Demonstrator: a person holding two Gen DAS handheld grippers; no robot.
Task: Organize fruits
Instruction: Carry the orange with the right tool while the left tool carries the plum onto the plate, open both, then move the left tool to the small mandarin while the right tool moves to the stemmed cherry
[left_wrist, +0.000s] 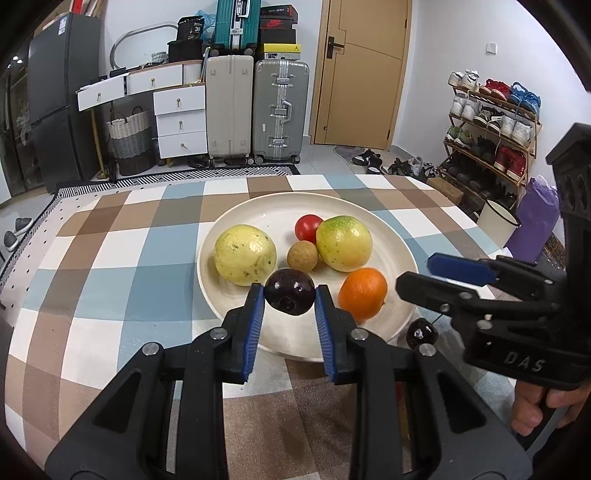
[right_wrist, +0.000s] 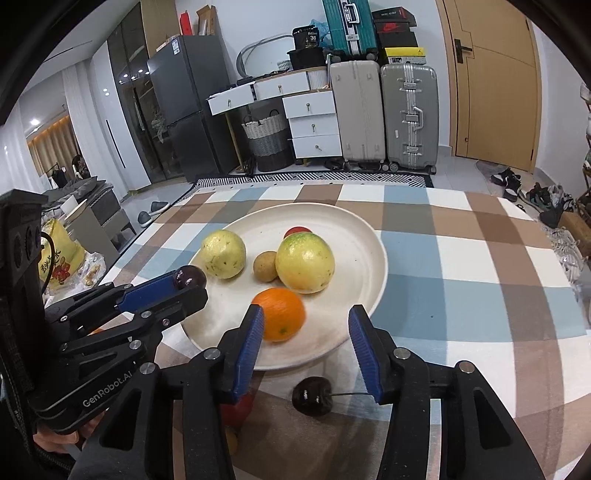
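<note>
A white plate (left_wrist: 369, 206) on the checked tablecloth holds two yellow-green guavas (left_wrist: 244, 254), a small red tomato (left_wrist: 307, 227), a brown longan (left_wrist: 302, 256) and an orange (left_wrist: 362, 293). My left gripper (left_wrist: 290, 293) is shut on a dark purple fruit (left_wrist: 290, 291), held over the plate's near edge; it also shows in the right wrist view (right_wrist: 190, 277). My right gripper (right_wrist: 306, 317) is open and empty above the plate's near rim, beside the orange (right_wrist: 282, 314). A dark cherry (right_wrist: 312, 396) with a stem lies on the cloth below it.
A red fruit (right_wrist: 238, 408) lies on the cloth under my right gripper's left finger. Beyond the table's far edge stand suitcases (left_wrist: 280, 110), white drawers (left_wrist: 181, 122) and a shoe rack (left_wrist: 491, 125). A yellow bag (right_wrist: 61, 258) sits left of the table.
</note>
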